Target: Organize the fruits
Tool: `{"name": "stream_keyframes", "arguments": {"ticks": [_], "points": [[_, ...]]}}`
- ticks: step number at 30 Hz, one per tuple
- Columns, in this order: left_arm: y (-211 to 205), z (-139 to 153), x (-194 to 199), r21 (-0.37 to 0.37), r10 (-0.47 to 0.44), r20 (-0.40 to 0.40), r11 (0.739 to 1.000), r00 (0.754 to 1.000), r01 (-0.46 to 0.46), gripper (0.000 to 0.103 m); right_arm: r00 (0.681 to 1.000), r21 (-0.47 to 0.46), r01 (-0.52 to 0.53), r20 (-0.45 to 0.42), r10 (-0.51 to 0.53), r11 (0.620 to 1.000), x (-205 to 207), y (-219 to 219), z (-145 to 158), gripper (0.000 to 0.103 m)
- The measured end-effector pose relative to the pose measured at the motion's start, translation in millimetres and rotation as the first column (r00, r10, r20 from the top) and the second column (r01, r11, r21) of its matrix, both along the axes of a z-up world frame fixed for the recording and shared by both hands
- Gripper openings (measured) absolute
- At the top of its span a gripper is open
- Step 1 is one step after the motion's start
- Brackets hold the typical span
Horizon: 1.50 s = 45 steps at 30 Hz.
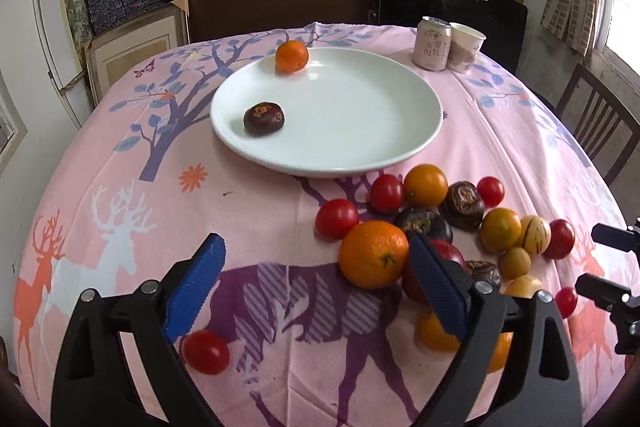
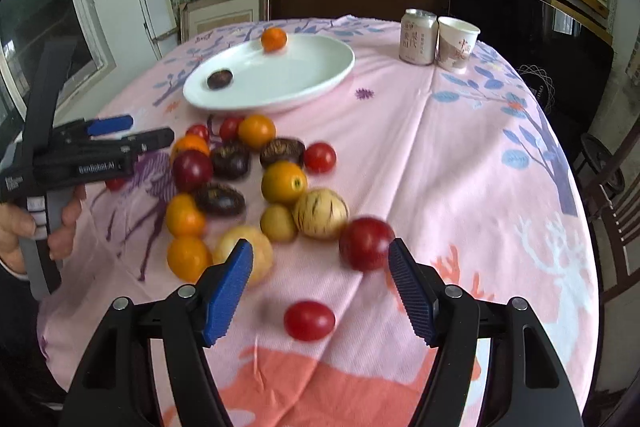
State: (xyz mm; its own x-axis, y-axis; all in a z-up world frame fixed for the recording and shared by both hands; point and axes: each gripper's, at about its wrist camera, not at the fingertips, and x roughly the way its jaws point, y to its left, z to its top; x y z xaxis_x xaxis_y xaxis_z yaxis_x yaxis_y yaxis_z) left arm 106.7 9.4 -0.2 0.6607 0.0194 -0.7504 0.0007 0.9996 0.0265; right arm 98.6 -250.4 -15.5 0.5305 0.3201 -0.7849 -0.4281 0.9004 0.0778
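Your right tool [image 2: 320, 291], wide open and empty, has the red plum [image 2: 366, 243] just ahead, nearer its right finger; your left tool [image 1: 316, 283] gapes empty too.

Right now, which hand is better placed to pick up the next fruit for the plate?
Right. Its open tongs already flank a small red tomato lying alone on the cloth; the left tongs, also open, frame only bare cloth beside the large orange.
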Motion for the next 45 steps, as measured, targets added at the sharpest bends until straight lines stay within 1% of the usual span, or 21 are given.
{"name": "stream_keyframes", "arguments": {"ticks": [2,3,4,5,7,9,12,14,18,19,21,23,27,29,31,32,34,36,39,42,45], "points": [[0,-3,-8,-0.011,-0.006,-0.006,1.0,1.0,0.006,0.091,1.0,-0.055,-0.008,-0.019,0.007,0.998,-11,2,-13,0.071],[0,-3,-11,-0.011,-0.008,-0.006,1.0,1.0,0.007,0.091,1.0,-0.065,-0.011,-0.03,0.009,0.998,-14,2,-19,0.069],[0,-4,-15,-0.009,-0.008,-0.008,1.0,1.0,0.008,0.091,0.999,-0.069,-0.019,-0.042,0.016,0.997,-16,4,-24,0.061],[0,-4,-18,-0.009,-0.009,-0.01,1.0,1.0,0.009,0.091,0.998,-0.077,-0.024,-0.056,0.019,0.997,-16,6,-29,0.048],[0,-4,-25,-0.02,-0.013,-0.019,1.0,1.0,0.012,0.091,0.996,-0.077,-0.021,-0.088,0.015,0.997,-12,8,-38,0.031],[0,-3,-33,-0.05,-0.024,-0.029,0.998,0.999,0.023,0.091,0.998,-0.085,-0.022,-0.068,0.016,0.996,-13,11,-37,0.03],[-5,-3,-47,-0.13,-0.062,-0.048,0.99,0.997,0.055,0.091,0.997,-0.042,-0.042,-0.069,0.039,0.998,-17,14,-33,0.03],[-14,-3,-54,-0.166,-0.102,-0.058,0.982,0.993,0.091,0.091,0.997,-0.033,-0.044,-0.059,0.042,0.998,-20,14,-30,0.03],[-46,-8,-62,-0.157,-0.166,-0.082,0.976,0.983,0.152,0.09,0.998,-0.007,-0.04,-0.047,0.04,0.999,-25,9,-27,0.03],[-54,-10,-63,-0.151,-0.178,-0.086,0.975,0.98,0.163,0.088,0.998,-0.001,-0.038,-0.046,0.038,0.999,-26,7,-26,0.03],[-66,-16,-62,-0.134,-0.189,-0.106,0.975,0.976,0.175,0.079,0.999,0.01,-0.029,-0.039,0.03,1.0,-28,2,-25,0.03],[-76,-25,-59,-0.134,-0.196,-0.145,0.975,0.97,0.178,0.075,0.999,0.018,-0.022,-0.034,0.023,1.0,-29,-3,-24,0.031],[-89,-43,-48,-0.132,-0.19,-0.21,0.977,0.959,0.164,0.056,1.0,0.035,-0.013,-0.026,0.014,0.999,-32,-11,-23,0.031],[-94,-43,-45,-0.107,-0.174,-0.192,0.982,0.966,0.155,0.054,1.0,0.041,-0.013,-0.024,0.013,0.999,-33,-12,-22,0.031],[-96,-43,-44,-0.129,-0.193,-0.187,0.977,0.963,0.17,0.044,1.0,0.043,-0.018,-0.023,0.019,0.999,-34,-11,-22,0.031],[-97,-42,-44,-0.137,-0.214,-0.184,0.972,0.959,0.191,0.035,1.0,0.044,-0.021,-0.021,0.022,0.999,-35,-10,-22,0.031],[-97,-39,-48,-0.103,-0.224,-0.173,0.973,0.959,0.209,0.035,0.999,0.046,-0.029,-0.013,0.03,0.999,-36,-9,-19,0.031],[-93,-34,-55,-0.095,-0.244,-0.161,0.968,0.956,0.231,0.035,0.999,0.055,-0.032,0.002,0.032,0.998,-37,-9,-13,0.031],[-78,-18,-66,-0.086,-0.252,-0.122,0.966,0.96,0.243,0.035,0.998,0.081,-0.046,0.044,0.043,0.996,-36,-6,1,0.031],[-57,8,-68,-0.065,-0.242,-0.056,0.969,0.969,0.238,0.035,0.99,0.123,-0.048,0.135,0.031,0.991,-30,0,26,0.031],[-38,33,-50,-0.006,-0.177,0.024,0.984,0.984,0.177,0.035,0.972,0.17,-0.067,0.235,0.025,0.983,-16,16,52,0.031]]}}
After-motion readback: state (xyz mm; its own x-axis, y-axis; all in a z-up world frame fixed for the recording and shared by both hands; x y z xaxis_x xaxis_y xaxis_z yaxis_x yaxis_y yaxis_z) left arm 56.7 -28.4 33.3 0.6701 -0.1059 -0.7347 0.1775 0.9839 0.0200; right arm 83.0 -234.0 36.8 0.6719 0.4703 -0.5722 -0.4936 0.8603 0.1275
